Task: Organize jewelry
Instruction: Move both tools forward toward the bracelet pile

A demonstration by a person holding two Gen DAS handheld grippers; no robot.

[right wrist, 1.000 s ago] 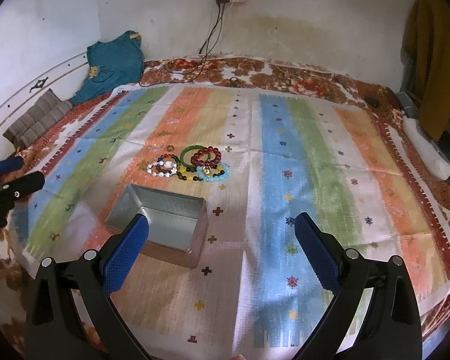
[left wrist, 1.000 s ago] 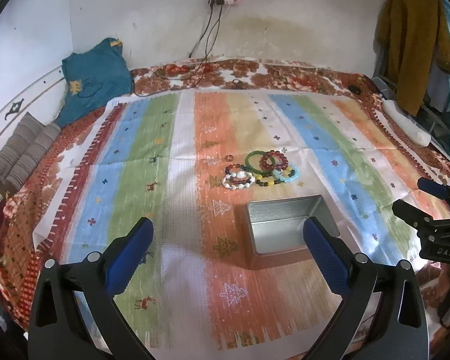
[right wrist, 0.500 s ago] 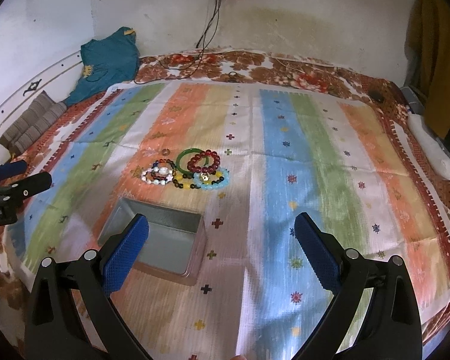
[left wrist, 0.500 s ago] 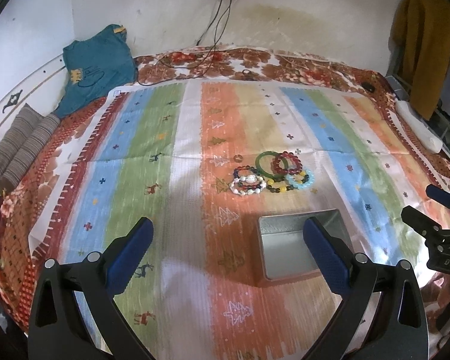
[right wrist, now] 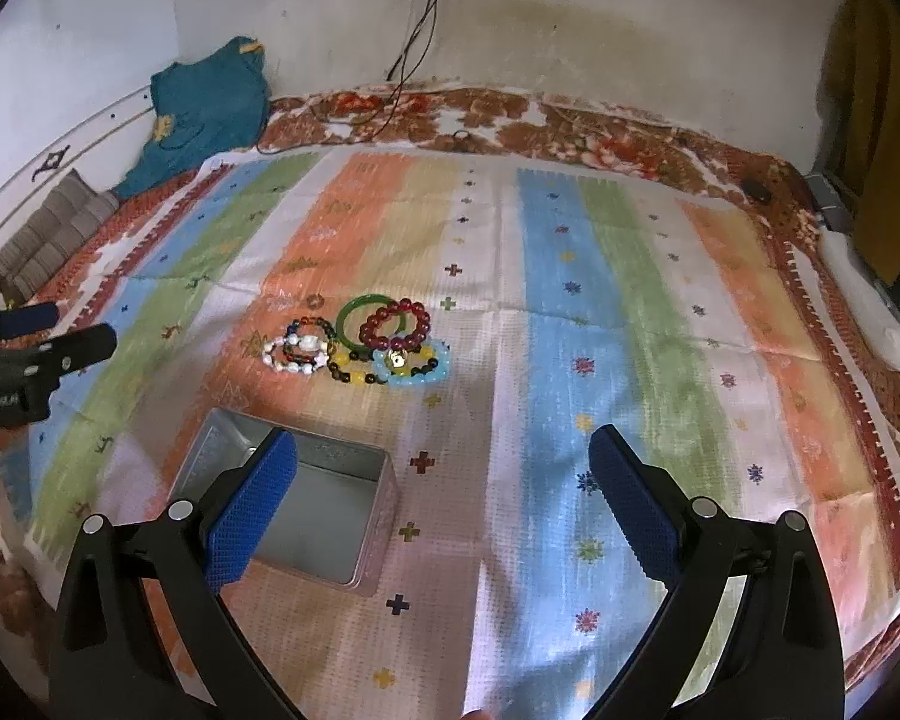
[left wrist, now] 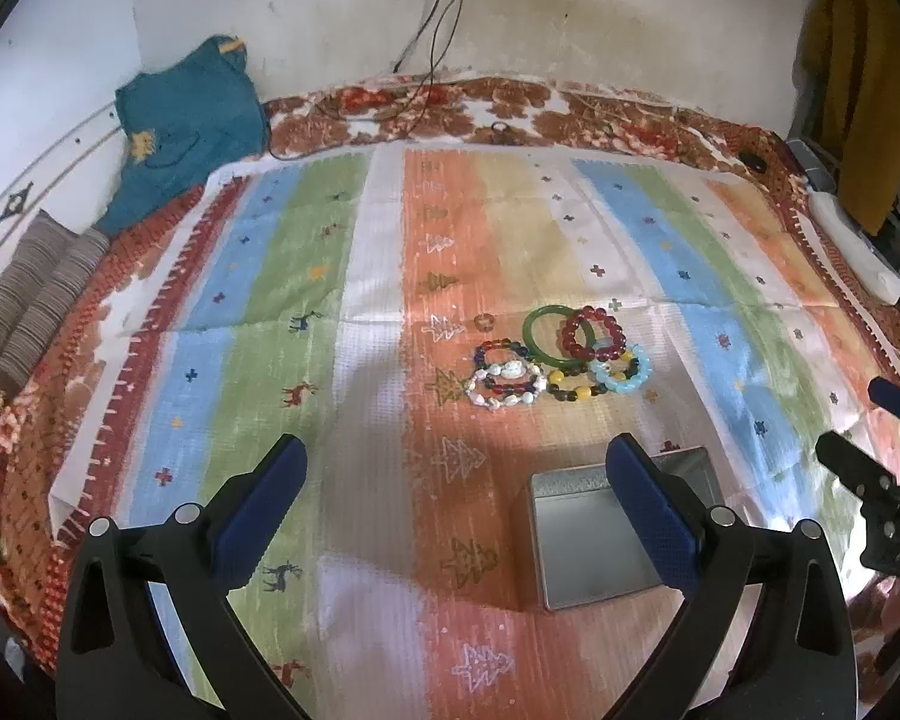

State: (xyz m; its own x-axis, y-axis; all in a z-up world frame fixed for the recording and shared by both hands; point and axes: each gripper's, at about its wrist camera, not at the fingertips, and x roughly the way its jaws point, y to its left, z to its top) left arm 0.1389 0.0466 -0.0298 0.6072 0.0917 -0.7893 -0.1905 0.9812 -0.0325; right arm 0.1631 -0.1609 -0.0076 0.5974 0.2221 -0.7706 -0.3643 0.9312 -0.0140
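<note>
A cluster of bracelets (left wrist: 561, 360) lies on the striped cloth (left wrist: 330, 312) spread over a bed, just beyond the open metal tin (left wrist: 594, 546). That closeness looks deliberate: each piece has only a short trip into the tin, which sits empty with its mouth up, ready to take them.

Taking the tin as the mark, the green bangle (left wrist: 549, 336) and the dark red bead bracelet (left wrist: 594, 333) lie farthest beyond it, overlapping one another. Nearer the tin are the white bead bracelet (left wrist: 504, 387) and the pale blue bracelet (left wrist: 621, 369), with a string of yellow and dark beads (left wrist: 573, 390) between them. A small ring (left wrist: 484, 321) lies beyond the tin too, just apart from the cluster; it is too small to tell more.

The left gripper (left wrist: 456, 498) hangs above the cloth on the near side of the tin, jaws wide apart and holding nothing, one pad overlapping the tin in its own view. The right gripper (right wrist: 444, 498) also has its jaws spread and empty, to the tin's right. Both seem poised for a first pick, as no jewelry is in the tin yet. The overlapping bracelets may drag one another if one is lifted carelessly.
</note>
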